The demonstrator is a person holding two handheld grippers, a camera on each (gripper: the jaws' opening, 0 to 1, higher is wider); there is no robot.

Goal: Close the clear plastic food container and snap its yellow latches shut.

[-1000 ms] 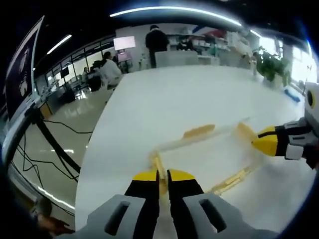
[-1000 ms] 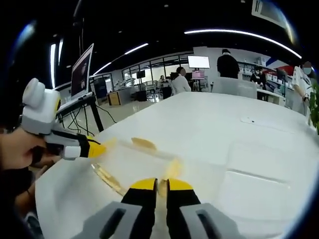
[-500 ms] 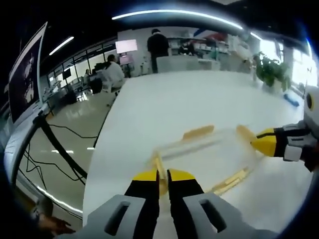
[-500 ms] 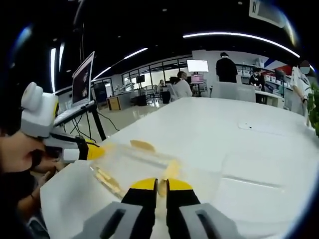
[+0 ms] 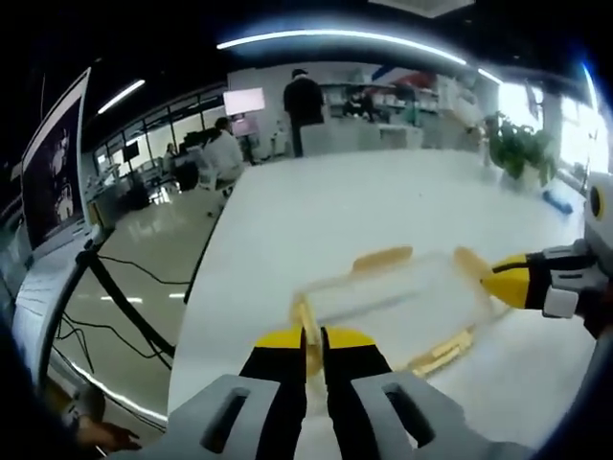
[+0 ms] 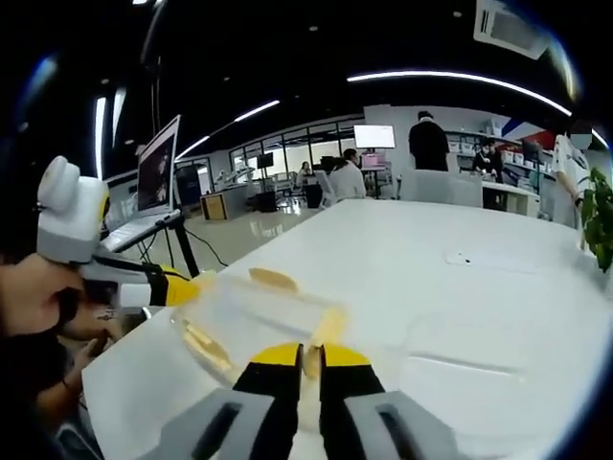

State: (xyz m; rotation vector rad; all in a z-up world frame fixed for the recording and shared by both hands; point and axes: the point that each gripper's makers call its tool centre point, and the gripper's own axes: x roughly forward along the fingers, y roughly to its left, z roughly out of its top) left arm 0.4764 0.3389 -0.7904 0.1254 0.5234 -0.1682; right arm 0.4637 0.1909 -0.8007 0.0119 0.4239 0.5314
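The clear plastic food container (image 5: 393,302) is a shallow, rounded rectangle, so transparent that the white table (image 5: 383,201) shows through it and its edges blur into the glossy surface. It appears lifted a little off the table, though its underside cannot be made out. Four flat yellow latches sit on its sides: one on the far long side (image 5: 381,257), one on the near long side (image 5: 442,350), and one at each short end.

In the left gripper view, the left gripper (image 5: 313,337) has its black, yellow-tipped jaws pressed close together on the end latch (image 5: 305,321) nearest it, with only a thin slit between them. The right gripper (image 5: 505,281) enters from the right, its yellow tip meeting the opposite end latch (image 5: 471,261); its body is cut off at the picture's edge.

In the right gripper view, the right gripper (image 6: 301,356) likewise has its jaws nearly closed on a latch (image 6: 329,328). The left gripper (image 6: 182,287) reaches in from the left, held by a hand (image 6: 34,297) that is partly cropped. The container (image 6: 254,311) lies between them, its walls soft and hard to trace. A laptop (image 6: 153,177) stands beyond the table's edge.
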